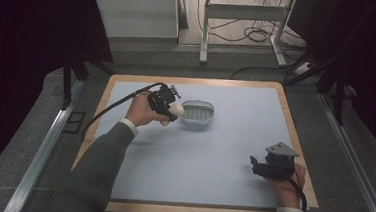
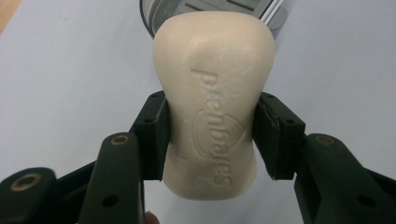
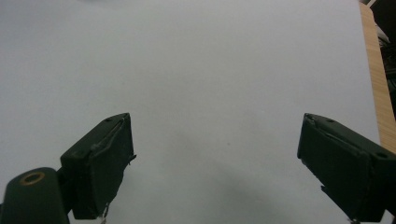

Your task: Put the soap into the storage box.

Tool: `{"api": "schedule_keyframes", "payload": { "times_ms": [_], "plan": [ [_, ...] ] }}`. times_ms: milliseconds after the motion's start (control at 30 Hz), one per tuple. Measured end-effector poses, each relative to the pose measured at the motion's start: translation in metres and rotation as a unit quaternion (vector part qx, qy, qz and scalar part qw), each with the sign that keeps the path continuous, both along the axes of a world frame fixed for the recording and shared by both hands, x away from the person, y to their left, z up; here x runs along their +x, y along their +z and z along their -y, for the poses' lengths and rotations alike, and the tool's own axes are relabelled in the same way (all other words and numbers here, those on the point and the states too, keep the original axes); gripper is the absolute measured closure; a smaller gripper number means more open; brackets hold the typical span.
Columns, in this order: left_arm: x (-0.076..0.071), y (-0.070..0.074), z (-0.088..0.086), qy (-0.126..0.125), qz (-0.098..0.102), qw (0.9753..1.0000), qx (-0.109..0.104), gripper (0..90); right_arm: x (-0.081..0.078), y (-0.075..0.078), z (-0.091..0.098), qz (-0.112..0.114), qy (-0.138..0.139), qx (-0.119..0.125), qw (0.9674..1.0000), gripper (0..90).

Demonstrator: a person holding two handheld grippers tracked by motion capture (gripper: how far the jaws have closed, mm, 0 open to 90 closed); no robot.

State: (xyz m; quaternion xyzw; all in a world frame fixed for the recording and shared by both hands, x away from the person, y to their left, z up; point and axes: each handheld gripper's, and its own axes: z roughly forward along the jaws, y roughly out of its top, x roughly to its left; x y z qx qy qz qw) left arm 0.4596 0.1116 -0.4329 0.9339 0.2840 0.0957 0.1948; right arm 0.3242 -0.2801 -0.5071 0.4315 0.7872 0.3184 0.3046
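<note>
A cream bar of soap [image 2: 212,98] with embossed lettering is pinched at its waist between the two black jaws of my left gripper [image 2: 212,135]. In the high view that left gripper [image 1: 171,112] holds the soap [image 1: 174,109] just left of a grey oval soap dish [image 1: 198,113] with a slatted insert. The dish's rim [image 2: 152,14] peeks out behind the soap. My right gripper [image 1: 254,165] rests near the mat's front right, jaws wide apart. Its view shows bare mat between its fingers [image 3: 100,165].
A pale blue mat [image 1: 198,152] covers the wooden table [image 1: 294,138]; the wood edge [image 3: 377,88] runs along the right. Beyond the table stand a metal frame leg [image 1: 204,32] and loose cables [image 1: 253,35] on the floor.
</note>
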Motion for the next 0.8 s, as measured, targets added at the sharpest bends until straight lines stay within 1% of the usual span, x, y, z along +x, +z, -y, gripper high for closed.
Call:
{"api": "schedule_keyframes", "payload": {
  "times_ms": [200, 333, 433, 600, 667, 700, 733, 767, 800],
  "plan": [
    [0.012, 0.005, 0.013, -0.017, 0.005, 0.9998, 0.007, 50.1, 0.0, -0.001, 0.001, 0.0, 0.0, 0.001, 1.0, 10.3],
    [0.017, 0.008, 0.019, -0.024, 0.01, 0.9996, 0.012, 50.1, 0.001, -0.001, 0.002, -0.001, -0.002, 0.002, 1.0, 10.4],
    [0.023, 0.008, 0.022, -0.027, 0.003, 0.9996, 0.0, 50.1, 0.001, -0.001, 0.003, -0.001, -0.002, 0.003, 1.0, 10.4],
    [0.03, 0.003, 0.025, -0.028, 0.004, 0.9996, 0.005, 50.1, 0.001, -0.001, 0.006, -0.001, -0.004, 0.004, 1.0, 10.3],
    [0.032, 0.003, 0.026, -0.029, 0.004, 0.9996, 0.003, 50.1, 0.001, -0.001, 0.006, -0.002, -0.005, 0.005, 1.0, 10.4],
    [0.033, 0.004, 0.028, -0.033, 0.008, 0.9993, 0.011, 50.1, 0.001, -0.001, 0.006, -0.002, -0.005, 0.005, 1.0, 10.4],
    [0.033, 0.004, 0.028, -0.033, 0.008, 0.9993, 0.011, 50.1, 0.001, -0.001, 0.006, -0.002, -0.005, 0.005, 1.0, 10.4],
    [0.034, 0.006, 0.033, -0.04, 0.012, 0.999, 0.018, 50.1, 0.001, -0.001, 0.006, -0.002, -0.006, 0.005, 1.0, 10.4],
    [0.035, 0.007, 0.036, -0.043, 0.009, 0.9989, 0.016, 50.1, 0.001, -0.001, 0.006, -0.002, -0.005, 0.005, 1.0, 10.4]
  ]
}}
